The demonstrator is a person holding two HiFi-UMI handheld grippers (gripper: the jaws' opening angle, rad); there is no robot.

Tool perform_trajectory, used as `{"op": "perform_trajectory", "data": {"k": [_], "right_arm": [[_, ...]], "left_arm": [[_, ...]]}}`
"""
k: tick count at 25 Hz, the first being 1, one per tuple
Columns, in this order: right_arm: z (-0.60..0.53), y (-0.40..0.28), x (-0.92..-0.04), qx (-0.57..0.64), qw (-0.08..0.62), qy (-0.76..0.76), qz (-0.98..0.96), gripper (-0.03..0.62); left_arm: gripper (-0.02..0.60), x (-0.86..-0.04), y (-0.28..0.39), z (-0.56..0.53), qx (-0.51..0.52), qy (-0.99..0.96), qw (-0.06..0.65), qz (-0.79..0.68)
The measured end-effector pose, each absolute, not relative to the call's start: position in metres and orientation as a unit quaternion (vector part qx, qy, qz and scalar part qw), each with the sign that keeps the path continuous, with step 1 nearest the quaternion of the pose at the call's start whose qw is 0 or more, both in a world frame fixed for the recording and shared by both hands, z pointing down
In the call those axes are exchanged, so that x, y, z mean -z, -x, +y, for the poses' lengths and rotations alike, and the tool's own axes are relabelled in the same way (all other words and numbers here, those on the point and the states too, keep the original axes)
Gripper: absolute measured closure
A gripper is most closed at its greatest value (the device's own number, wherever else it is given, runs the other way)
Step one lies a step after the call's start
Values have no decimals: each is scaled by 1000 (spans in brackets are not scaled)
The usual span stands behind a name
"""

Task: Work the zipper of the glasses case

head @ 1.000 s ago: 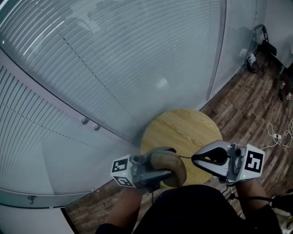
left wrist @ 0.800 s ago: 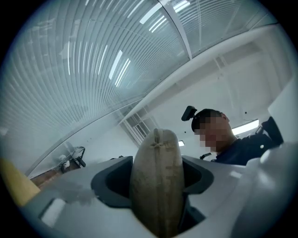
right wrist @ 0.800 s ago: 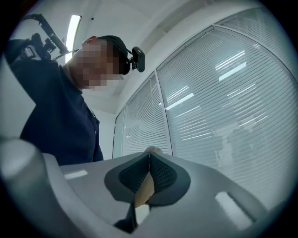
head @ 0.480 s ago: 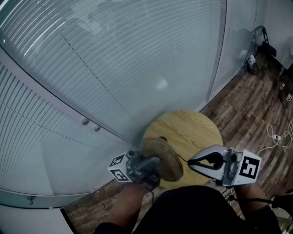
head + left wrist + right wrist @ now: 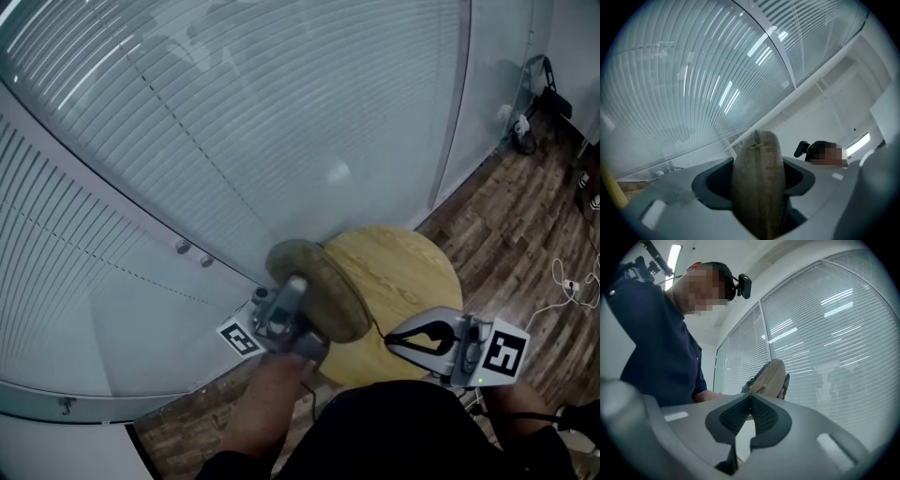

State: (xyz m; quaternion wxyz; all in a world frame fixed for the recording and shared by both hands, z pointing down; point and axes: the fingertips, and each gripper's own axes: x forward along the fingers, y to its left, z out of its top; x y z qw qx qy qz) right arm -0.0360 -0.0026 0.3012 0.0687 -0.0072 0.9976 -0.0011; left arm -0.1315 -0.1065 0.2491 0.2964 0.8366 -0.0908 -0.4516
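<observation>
A tan oval glasses case (image 5: 319, 289) is held up on edge above the near left rim of the round wooden table (image 5: 408, 267). My left gripper (image 5: 292, 305) is shut on it; in the left gripper view the case (image 5: 757, 187) fills the gap between the dark pads (image 5: 712, 178). My right gripper (image 5: 394, 339) sits lower right of the case, jaws shut. In the right gripper view its tips (image 5: 750, 397) pinch the small zipper pull (image 5: 750, 392), with the case (image 5: 771, 376) just beyond. A thin line (image 5: 378, 327) runs from case to right tips.
A glass wall with blinds (image 5: 234, 122) rises behind the table. Wood-pattern floor (image 5: 525, 206) lies to the right, with white cables (image 5: 572, 281) and dark objects (image 5: 525, 131) near the wall. The person's dark-clothed body (image 5: 394, 431) fills the bottom.
My left gripper has lifted the case up and away, tilting it more on edge. The right gripper has sunk slightly and stayed shut.
</observation>
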Motion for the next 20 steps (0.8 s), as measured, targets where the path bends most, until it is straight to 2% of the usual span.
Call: {"op": "perform_trajectory", "data": {"k": [13,20], "right_arm": [[4,57,-309,-78,23,46,996,583],[6,74,-342,-145,-87,35,985,583]], "left_arm": [[284,-246,137,-127,506,-791,327,-106],[285,-245,131,-134,512,-779,341,-121]]}}
